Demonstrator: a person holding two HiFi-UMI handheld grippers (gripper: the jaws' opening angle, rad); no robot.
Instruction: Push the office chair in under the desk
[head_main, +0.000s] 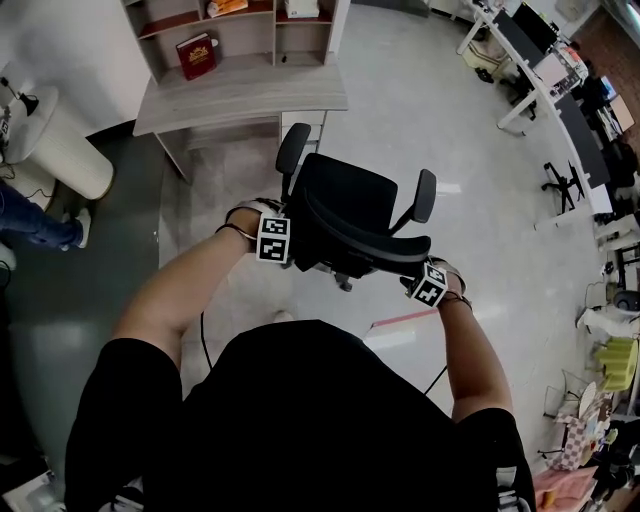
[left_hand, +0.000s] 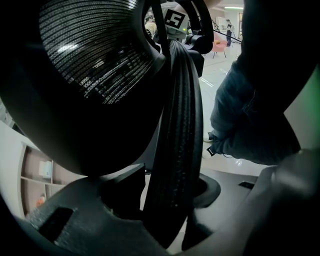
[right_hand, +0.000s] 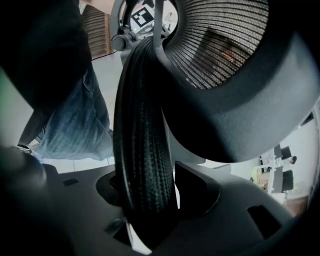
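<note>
- The office chair stands mid-frame in the head view on the pale floor. Its backrest is toward the person, and its front is near the grey desk at upper left, not under it.
- The left gripper has its fingers clamped on the backrest's ribbed rim.
- The right gripper has its fingers closed on the same rim, further right.

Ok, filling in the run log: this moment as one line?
left gripper: shut on backrest rim | right gripper: shut on backrest rim | office chair: not yet under desk
</note>
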